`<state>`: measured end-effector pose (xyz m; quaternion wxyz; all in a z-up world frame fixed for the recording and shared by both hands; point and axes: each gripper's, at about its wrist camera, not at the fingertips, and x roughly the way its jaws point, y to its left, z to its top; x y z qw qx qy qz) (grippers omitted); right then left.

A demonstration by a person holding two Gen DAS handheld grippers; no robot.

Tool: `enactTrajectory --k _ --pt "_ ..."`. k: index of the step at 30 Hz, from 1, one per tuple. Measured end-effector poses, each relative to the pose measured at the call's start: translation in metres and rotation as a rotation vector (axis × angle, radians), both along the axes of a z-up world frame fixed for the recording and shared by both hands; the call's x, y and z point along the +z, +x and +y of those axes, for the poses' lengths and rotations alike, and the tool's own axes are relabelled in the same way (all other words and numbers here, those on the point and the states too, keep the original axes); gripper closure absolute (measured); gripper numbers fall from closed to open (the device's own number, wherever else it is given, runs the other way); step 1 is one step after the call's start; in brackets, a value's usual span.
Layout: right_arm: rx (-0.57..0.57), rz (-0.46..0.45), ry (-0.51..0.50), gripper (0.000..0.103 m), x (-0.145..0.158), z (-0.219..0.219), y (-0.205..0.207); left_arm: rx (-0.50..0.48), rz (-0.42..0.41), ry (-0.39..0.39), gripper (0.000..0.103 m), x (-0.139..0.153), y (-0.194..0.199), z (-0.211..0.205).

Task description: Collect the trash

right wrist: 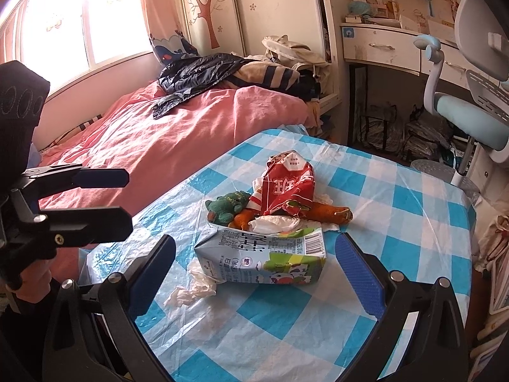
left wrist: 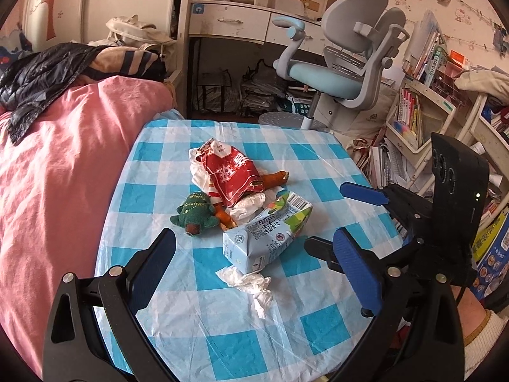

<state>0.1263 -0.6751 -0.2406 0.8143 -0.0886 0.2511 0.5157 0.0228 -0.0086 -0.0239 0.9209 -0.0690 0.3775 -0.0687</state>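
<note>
On the blue-and-white checked tablecloth point(left wrist: 222, 334) lies a heap of trash: a flattened milk carton point(left wrist: 267, 232) point(right wrist: 261, 258), a torn red snack wrapper point(left wrist: 232, 172) point(right wrist: 286, 184), a crumpled white tissue point(left wrist: 251, 283) point(right wrist: 194, 286) and more tissue point(right wrist: 276, 222) under the wrapper. A green plush toy point(left wrist: 195, 213) point(right wrist: 227, 205) and an orange carrot-like piece point(left wrist: 273, 178) point(right wrist: 331, 213) lie among it. My left gripper point(left wrist: 254, 235) point(right wrist: 127, 200) hovers open, short of the carton. My right gripper point(right wrist: 254, 242) point(left wrist: 334, 219) is open too, facing the carton's long side. Neither holds anything.
A bed with a pink cover point(left wrist: 63, 175) presses against the table's left edge, with dark clothes point(left wrist: 41, 76) on it. A grey-blue desk chair point(left wrist: 343, 63) and a desk point(left wrist: 229, 22) stand beyond the far edge. Cluttered book shelves point(left wrist: 413, 117) are on the right.
</note>
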Motion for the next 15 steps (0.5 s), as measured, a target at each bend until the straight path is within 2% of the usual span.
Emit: enactTrajectory --k 8,12,15 --pt "0.003 0.009 -0.029 0.006 -0.006 0.006 0.002 0.068 0.029 -0.003 0.007 -0.007 0.007 0.012" --pt "-0.001 0.022 -0.041 0.006 -0.008 0.01 0.002 0.189 -0.036 0.056 0.007 0.005 0.002 0.033" --pt "0.009 0.028 -0.03 0.006 -0.004 0.013 -0.002 0.324 -0.063 0.099 0.007 0.021 -0.005 0.069"
